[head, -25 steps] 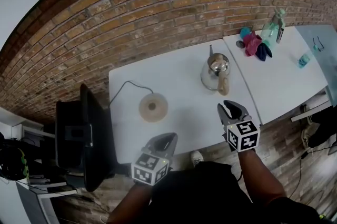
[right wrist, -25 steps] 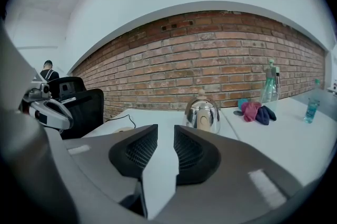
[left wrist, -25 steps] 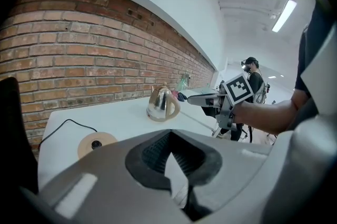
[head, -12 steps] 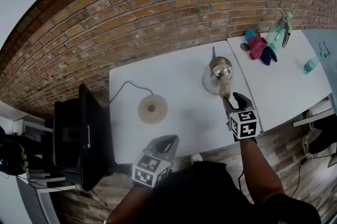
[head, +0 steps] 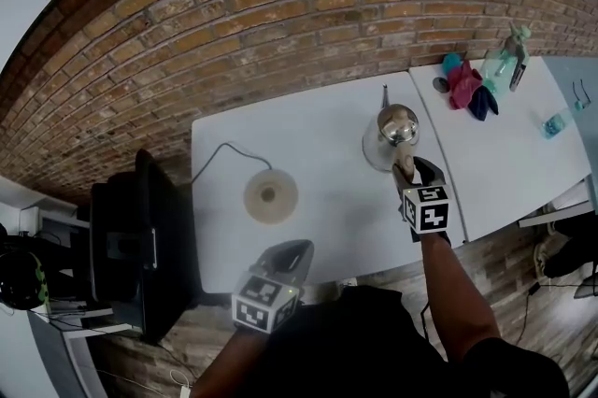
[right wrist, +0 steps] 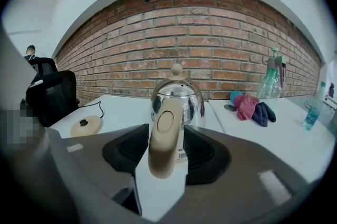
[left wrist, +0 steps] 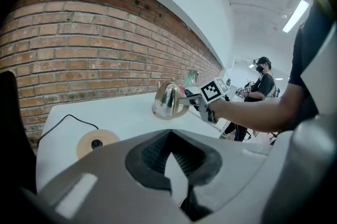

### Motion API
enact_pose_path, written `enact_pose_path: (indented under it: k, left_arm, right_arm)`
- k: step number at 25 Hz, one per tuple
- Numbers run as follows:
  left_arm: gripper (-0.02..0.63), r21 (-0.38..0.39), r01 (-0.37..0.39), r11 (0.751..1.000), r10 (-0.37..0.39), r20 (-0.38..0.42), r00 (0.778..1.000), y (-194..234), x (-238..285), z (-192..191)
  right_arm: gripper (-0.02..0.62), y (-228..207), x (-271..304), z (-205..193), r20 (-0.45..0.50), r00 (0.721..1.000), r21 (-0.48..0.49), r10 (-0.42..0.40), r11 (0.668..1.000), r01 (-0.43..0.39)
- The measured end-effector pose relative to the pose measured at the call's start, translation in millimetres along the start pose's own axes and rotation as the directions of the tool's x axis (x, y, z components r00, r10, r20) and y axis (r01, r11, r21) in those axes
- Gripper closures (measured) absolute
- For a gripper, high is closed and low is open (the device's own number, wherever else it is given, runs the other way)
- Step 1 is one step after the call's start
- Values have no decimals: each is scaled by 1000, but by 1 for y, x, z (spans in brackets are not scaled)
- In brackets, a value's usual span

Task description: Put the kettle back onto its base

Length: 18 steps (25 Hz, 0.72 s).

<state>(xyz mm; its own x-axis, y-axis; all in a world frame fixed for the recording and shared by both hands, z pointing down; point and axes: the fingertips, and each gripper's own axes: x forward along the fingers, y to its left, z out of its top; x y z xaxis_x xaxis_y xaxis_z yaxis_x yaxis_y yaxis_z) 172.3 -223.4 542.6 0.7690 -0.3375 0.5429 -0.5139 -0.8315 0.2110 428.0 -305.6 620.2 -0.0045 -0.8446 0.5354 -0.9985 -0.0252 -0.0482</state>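
Note:
A shiny steel kettle [head: 391, 133] with a beige handle [right wrist: 164, 136] stands on the white table [head: 318, 130], right of centre. Its round beige base [head: 270, 196] lies apart from it to the left, with a black cord running back. My right gripper [head: 408, 167] is open, one jaw on each side of the handle, with a thin gap on both sides. My left gripper [head: 291, 248] hangs open and holds nothing at the table's front edge, below the base. The left gripper view shows the kettle [left wrist: 167, 100], the base [left wrist: 96, 143] and my right gripper [left wrist: 192, 99].
A second white table [head: 505, 153] adjoins on the right with pink and dark cloths [head: 464, 83], a spray bottle [head: 512, 50] and a small blue bottle [head: 559, 120]. A black chair [head: 140, 237] stands at the table's left end. A brick wall runs behind. A person [left wrist: 261, 81] stands far off.
My right gripper has moved forward from the table's front edge to the kettle and now has the handle between its jaws. The left gripper, kettle and base stayed put.

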Motion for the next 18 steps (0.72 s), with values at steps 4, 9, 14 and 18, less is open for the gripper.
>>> enact_pose_path:
  k: [4,9,14,18]
  left_arm:
    - [606,-10,4,1000,-4,-13,1000,6,4,-3]
    - [606,-28,-3,1000,2,-21,1000,14,3,-7]
    - [606,-39,-14,999,13,-20,1000,19,0,-11]
    - [606,-49,-21,999,21,-15,1000,20,-5,-13]
  right_arm:
    - [364,1,11,-2,-17,1000,-1,2,1000,-2]
    - [364,-4,22,-9,-52,998,-30,-28,999,26]
    - [368,-7,31,-18,-97,993,-110,-72,992,62]
    - [386,-9,32,-19,-102,991,-104,-84,992,74]
